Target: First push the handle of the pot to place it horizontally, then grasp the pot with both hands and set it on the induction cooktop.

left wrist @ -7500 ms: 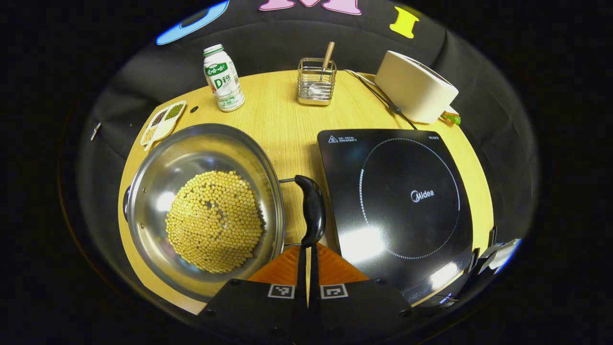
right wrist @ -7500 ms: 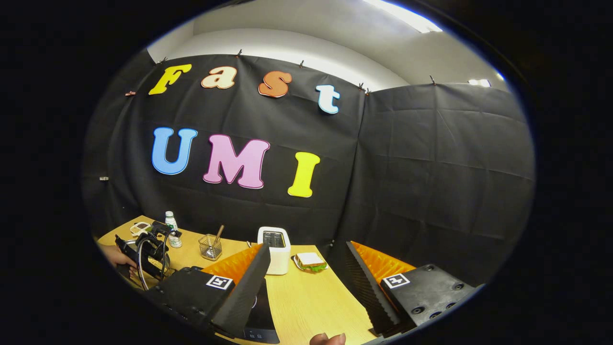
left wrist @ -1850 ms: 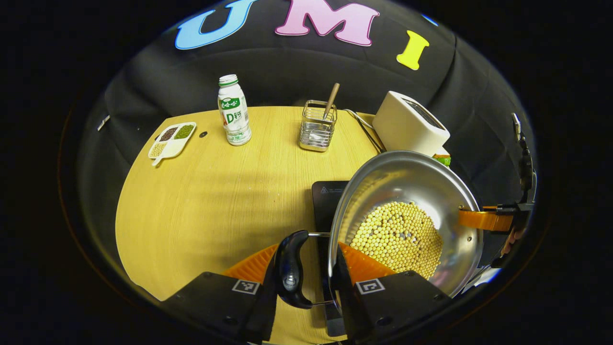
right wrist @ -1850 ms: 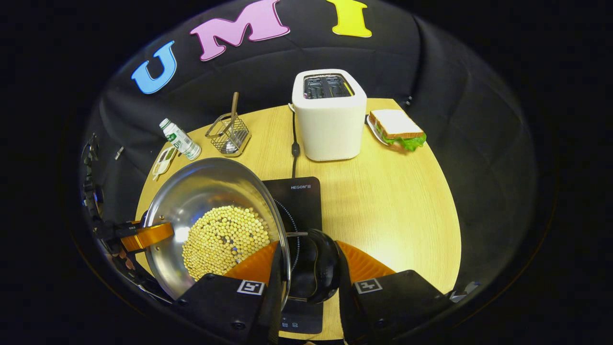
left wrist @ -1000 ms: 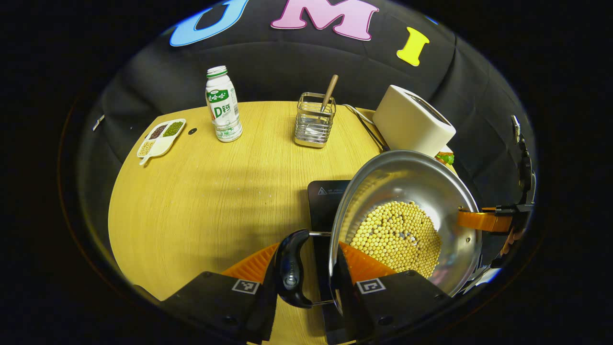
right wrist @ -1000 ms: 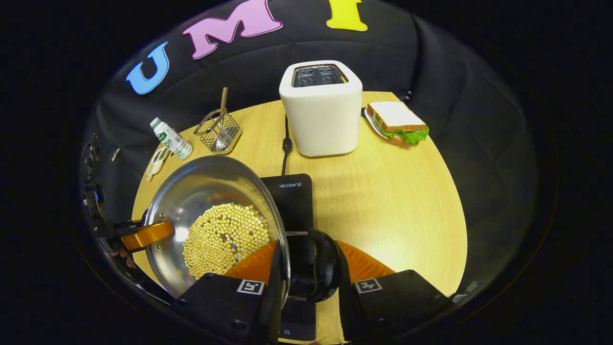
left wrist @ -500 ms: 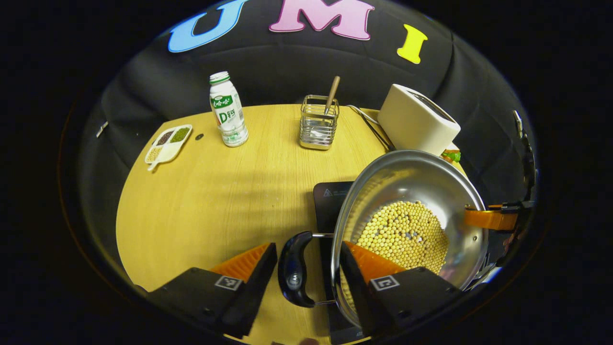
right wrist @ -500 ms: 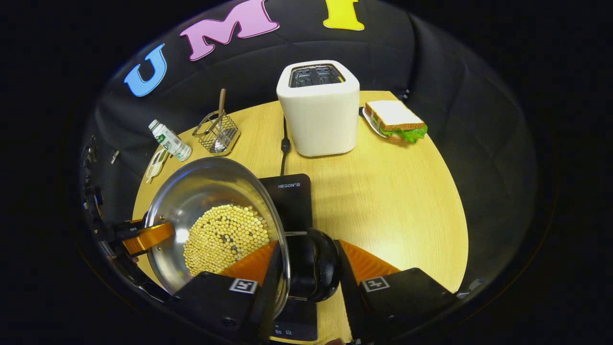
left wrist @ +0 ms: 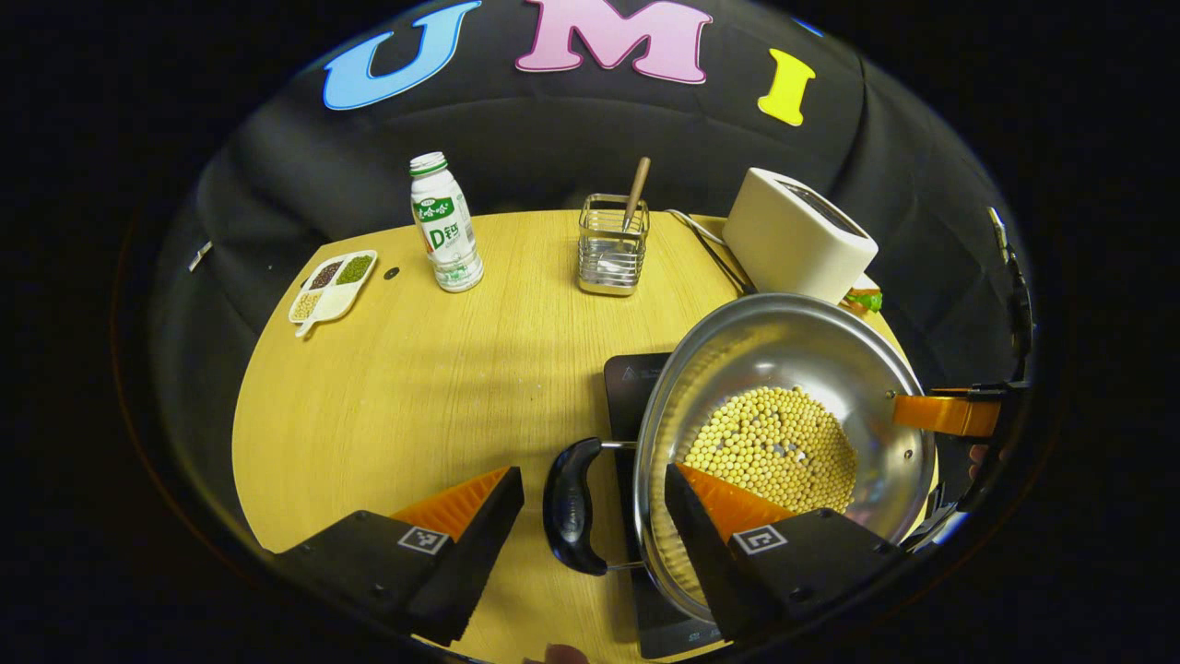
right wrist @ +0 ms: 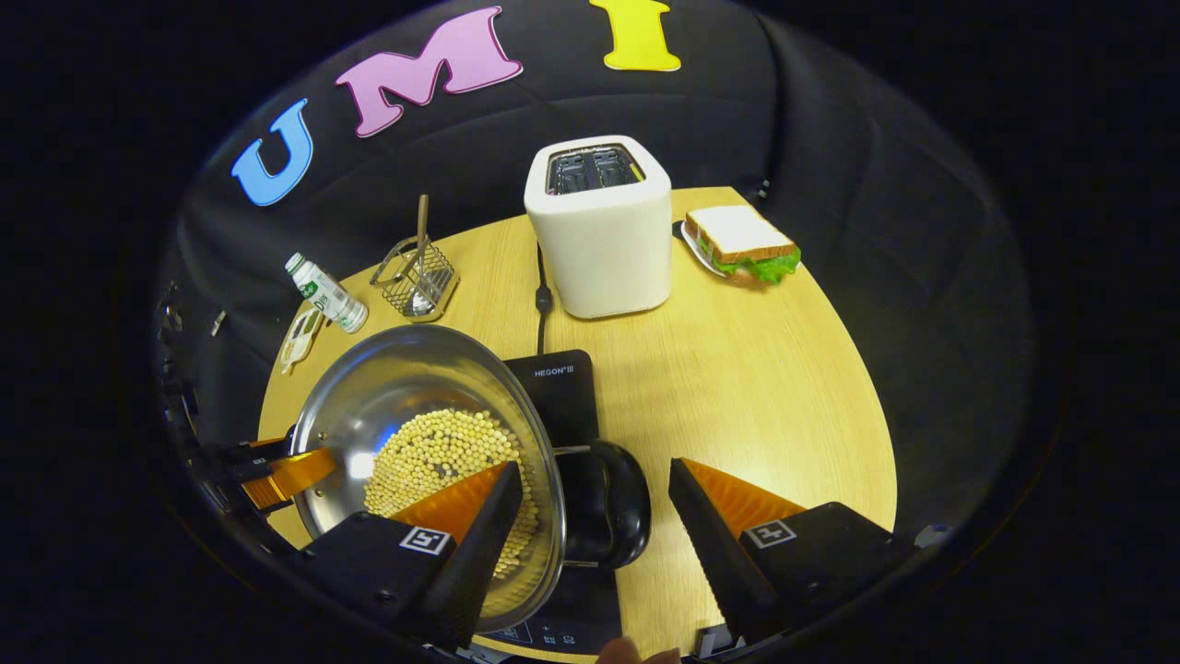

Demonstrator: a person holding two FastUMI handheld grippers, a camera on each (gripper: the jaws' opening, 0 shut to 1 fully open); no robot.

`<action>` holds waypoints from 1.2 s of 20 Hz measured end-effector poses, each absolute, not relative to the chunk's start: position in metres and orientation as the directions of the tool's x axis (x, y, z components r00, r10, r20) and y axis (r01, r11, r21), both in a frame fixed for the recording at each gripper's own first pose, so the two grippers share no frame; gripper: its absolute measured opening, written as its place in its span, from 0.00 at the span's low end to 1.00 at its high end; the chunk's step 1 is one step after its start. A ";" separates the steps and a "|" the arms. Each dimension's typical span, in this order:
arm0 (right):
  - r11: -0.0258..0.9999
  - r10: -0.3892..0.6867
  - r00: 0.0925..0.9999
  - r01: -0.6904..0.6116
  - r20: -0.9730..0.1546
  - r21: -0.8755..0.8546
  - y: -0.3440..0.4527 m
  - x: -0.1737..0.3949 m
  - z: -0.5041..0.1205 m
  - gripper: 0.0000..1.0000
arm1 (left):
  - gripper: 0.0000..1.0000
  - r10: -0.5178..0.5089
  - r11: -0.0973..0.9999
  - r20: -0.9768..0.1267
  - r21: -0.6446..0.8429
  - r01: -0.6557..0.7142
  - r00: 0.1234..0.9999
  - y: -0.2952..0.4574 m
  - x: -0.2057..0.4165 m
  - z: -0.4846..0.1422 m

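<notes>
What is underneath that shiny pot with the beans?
The pot sits on the black induction cooktop, whose near and far edges stick out. The cooktop's middle is hidden beneath the pot. Yellow beans cover the pot's floor.

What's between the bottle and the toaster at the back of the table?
The wire utensil holder stands between bottle and toaster, in the left gripper view.

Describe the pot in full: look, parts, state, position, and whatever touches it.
The pot is a wide, shallow, shiny metal pan with a thin rim. A heap of yellow beans covers its bottom. It has a black handle on wire brackets at each side, both lying flat. It sits on the black induction cooktop, overhanging it. The left gripper and right gripper are open, fingers straddling a handle without pressing it.
</notes>
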State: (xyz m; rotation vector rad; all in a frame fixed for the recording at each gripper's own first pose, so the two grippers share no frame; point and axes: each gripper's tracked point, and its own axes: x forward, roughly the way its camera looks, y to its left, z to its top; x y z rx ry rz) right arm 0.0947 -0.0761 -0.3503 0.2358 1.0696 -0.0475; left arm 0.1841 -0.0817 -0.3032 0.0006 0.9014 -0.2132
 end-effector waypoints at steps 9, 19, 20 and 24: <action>0.981 0.016 0.680 0.132 -0.733 0.144 -0.074 0.101 -0.249 0.99 | 0.96 -0.198 0.979 -0.637 -0.087 0.186 0.745 -0.077 0.161 -0.213; 0.984 -0.055 0.915 0.118 -0.399 0.136 -0.060 0.084 -0.085 0.99 | 0.95 -0.131 0.991 -0.343 -0.036 0.126 0.930 -0.035 0.115 -0.076; 0.984 -0.060 0.928 0.117 -0.367 0.134 -0.058 0.079 -0.072 0.99 | 0.96 -0.120 0.993 -0.313 -0.022 0.120 0.942 -0.028 0.110 -0.065; 0.985 -0.069 0.965 0.105 -0.254 0.134 -0.041 0.065 -0.029 0.98 | 0.95 -0.107 0.994 -0.167 -0.019 0.106 0.980 -0.011 0.087 -0.017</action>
